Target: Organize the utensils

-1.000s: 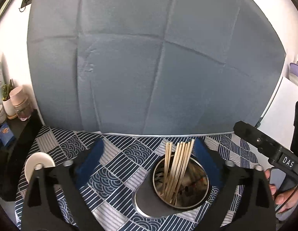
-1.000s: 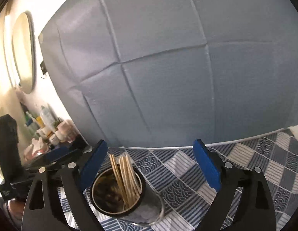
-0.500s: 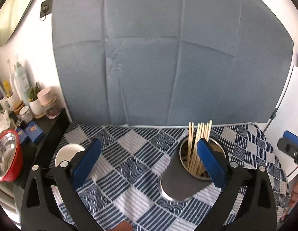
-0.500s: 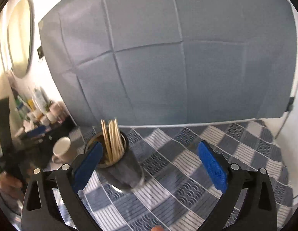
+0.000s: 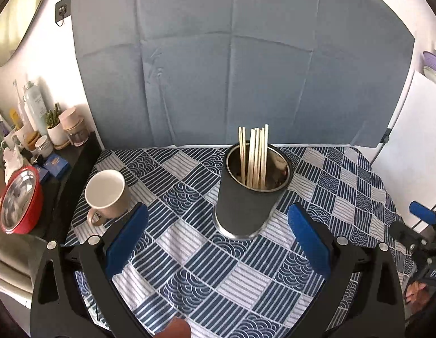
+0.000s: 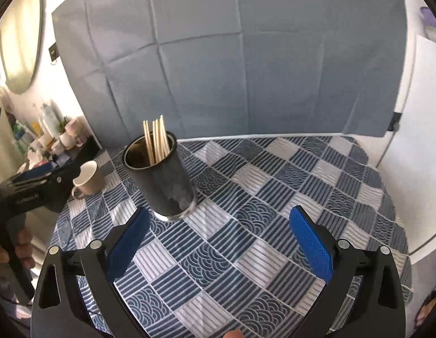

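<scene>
Both grippers hang back from the table with nothing in them. The left gripper [image 5: 216, 243] has its jaws spread wide, and the dark metal holder [image 5: 250, 195] stands upright just ahead of them, a little toward the right-hand jaw, clear of both pads. A bundle of wooden chopsticks [image 5: 256, 156] leans inside it, tips up. A beige mug [image 5: 106, 195] sits ahead of the left-hand jaw, off to that side, apart from the holder. The right gripper [image 6: 219, 243] is also fully spread, its jaws having just finished opening with nothing between them; from there the holder lies ahead of the left-hand jaw, with bare checked tablecloth [image 6: 274, 197] in front of the rest.

To my eye the sorting looks finished: the chopsticks are gathered in the holder and I see no loose utensil on the cloth. This reads as the pull-away step. If anything is left, the next move would call for finding a stray piece outside these views before closing on anything.
</scene>
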{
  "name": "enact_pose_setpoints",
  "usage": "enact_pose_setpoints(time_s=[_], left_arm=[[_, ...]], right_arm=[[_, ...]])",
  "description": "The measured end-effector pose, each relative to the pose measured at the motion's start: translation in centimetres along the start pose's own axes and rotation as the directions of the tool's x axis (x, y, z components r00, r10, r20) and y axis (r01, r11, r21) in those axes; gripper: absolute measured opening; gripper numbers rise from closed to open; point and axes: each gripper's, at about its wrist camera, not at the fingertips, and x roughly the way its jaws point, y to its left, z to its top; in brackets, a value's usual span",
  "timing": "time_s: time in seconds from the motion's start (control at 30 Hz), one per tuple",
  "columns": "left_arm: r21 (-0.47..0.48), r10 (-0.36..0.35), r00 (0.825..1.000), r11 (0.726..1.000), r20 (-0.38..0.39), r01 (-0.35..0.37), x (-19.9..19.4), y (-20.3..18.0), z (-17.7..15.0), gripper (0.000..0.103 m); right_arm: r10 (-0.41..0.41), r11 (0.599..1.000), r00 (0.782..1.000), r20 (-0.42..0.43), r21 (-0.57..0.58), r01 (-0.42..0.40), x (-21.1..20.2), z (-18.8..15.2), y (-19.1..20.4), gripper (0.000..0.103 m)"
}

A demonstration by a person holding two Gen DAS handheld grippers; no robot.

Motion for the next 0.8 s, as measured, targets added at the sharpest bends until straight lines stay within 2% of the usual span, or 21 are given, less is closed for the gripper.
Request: enact_pose_setpoints(time_s=[0.17,0.33,0.47,0.8], left_arm=[[-0.009,0.010,1.000,1.000,0.002,-0.010,-1.6,-0.8,-1.2,0.097],[-0.005,0.019,1.000,1.000,-0.004,-0.019,-3.0,-2.0,-3.0,0.097],[0.019,0.059,0.998,0.998,0.023,-0.059,-3.8,-2.5,-3.2,0.097],[0.069,0.084,0.992,0.994,0.093,-0.090,-5.5,-3.6,-3.8,0.097]], right_arm=[[0.024,0.998,1.000,0.011,0.057,-0.025,-1.7,-0.3,-0.6,0.095],[0.048,0.997,0.999,-0.007,0.054,-0.047,-2.0,-1.4,0.0,0.095],[0.069,0.997,0.998,-0.005,0.032,-0.069,-2.1,-1.8,0.7,0.095],[0.082,0.996,0.997,0.015,0.029,-0.082,-2.6,-2.1,0.9,0.095]])
